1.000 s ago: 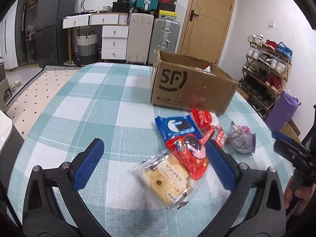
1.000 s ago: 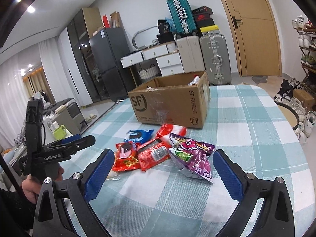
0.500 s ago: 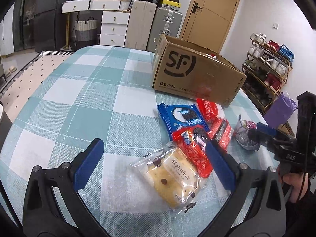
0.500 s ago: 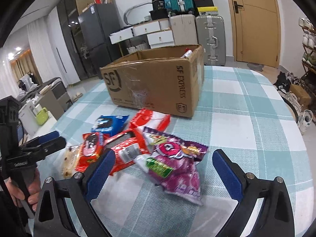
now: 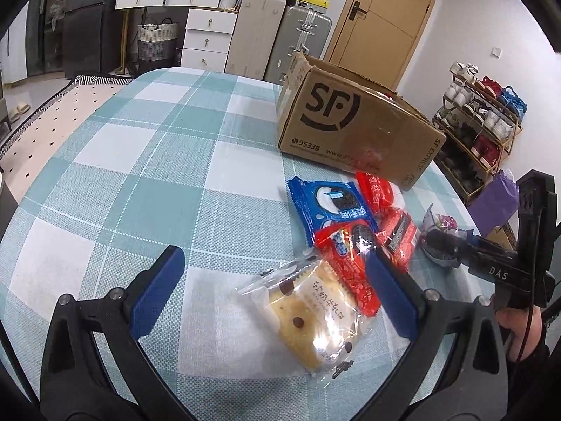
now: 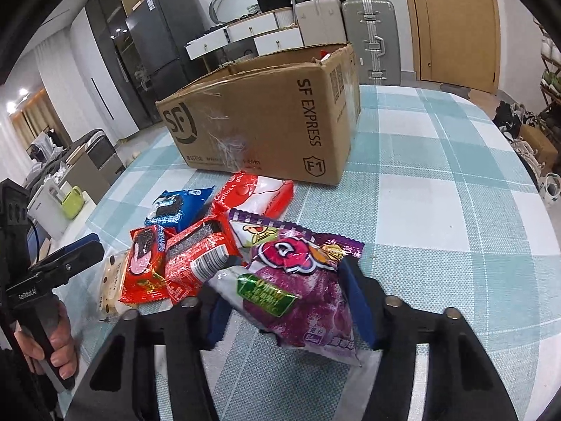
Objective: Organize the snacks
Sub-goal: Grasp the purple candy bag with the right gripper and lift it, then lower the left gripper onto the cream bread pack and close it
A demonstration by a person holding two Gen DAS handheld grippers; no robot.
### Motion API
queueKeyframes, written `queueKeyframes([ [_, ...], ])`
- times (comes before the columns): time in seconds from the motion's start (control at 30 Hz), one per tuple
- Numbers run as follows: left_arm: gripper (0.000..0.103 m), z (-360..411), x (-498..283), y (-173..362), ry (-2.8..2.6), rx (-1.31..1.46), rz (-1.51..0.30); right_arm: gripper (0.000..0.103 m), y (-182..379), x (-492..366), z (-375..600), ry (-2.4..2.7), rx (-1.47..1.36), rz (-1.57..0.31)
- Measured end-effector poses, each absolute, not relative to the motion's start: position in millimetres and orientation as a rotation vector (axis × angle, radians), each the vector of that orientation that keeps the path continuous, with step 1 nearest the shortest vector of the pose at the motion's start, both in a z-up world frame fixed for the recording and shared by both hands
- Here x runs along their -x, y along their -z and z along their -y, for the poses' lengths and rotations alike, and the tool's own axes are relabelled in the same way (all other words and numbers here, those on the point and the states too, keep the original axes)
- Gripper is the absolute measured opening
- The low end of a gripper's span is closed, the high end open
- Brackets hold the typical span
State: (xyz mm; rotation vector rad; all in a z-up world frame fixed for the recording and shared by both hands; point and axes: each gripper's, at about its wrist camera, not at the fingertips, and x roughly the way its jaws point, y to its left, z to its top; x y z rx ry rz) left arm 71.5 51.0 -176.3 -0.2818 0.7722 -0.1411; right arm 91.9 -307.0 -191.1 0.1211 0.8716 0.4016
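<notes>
My right gripper (image 6: 285, 305) is closing its jaws on a purple snack bag (image 6: 305, 280); both blue pads touch the bag's sides and it bulges up between them. In the left wrist view the same gripper (image 5: 452, 245) sits at that bag (image 5: 441, 221). My left gripper (image 5: 277, 291) is open and straddles a clear packet of cake (image 5: 308, 312) without touching it. Beyond lie a blue cookie packet (image 5: 333, 203), a red cookie packet (image 5: 350, 263) and a red wafer packet (image 5: 396, 231). A brown SF cardboard box (image 5: 350, 122) stands open behind them.
Everything lies on a round table with a teal checked cloth (image 5: 157, 175). A red and white gum packet (image 6: 256, 189) lies against the box front (image 6: 266, 115). A shoe rack (image 5: 480, 119) and suitcases (image 5: 301, 38) stand past the table. A hand (image 6: 59, 347) holds the left gripper's grip.
The right gripper moved down and forward over the purple bag and its jaws closed in from wide open onto it. The left gripper sank a little toward the cake packet.
</notes>
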Motion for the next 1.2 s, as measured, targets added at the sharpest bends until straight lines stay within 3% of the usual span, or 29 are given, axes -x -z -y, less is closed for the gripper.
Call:
queueKeyframes([
  [0.23,0.102,-51,-73,177,0.133,0.283,-0.775,0.044,188,-87,308,-0.406,-0.130,-0.846],
  [0.57,0.102,-48,-68,176,0.129,0.255,-0.788,0.044,166,-58,318,-0.438,-0.223,-0.750],
  [0.9,0.102,-34,-64,180,0.121,0.222,-0.914,0.044,98,7,318,-0.511,-0.266,-0.560],
  [1.2,0.102,-23,-71,189,0.069,0.177,-1.004,0.044,75,51,312,-0.559,-0.264,-0.504],
])
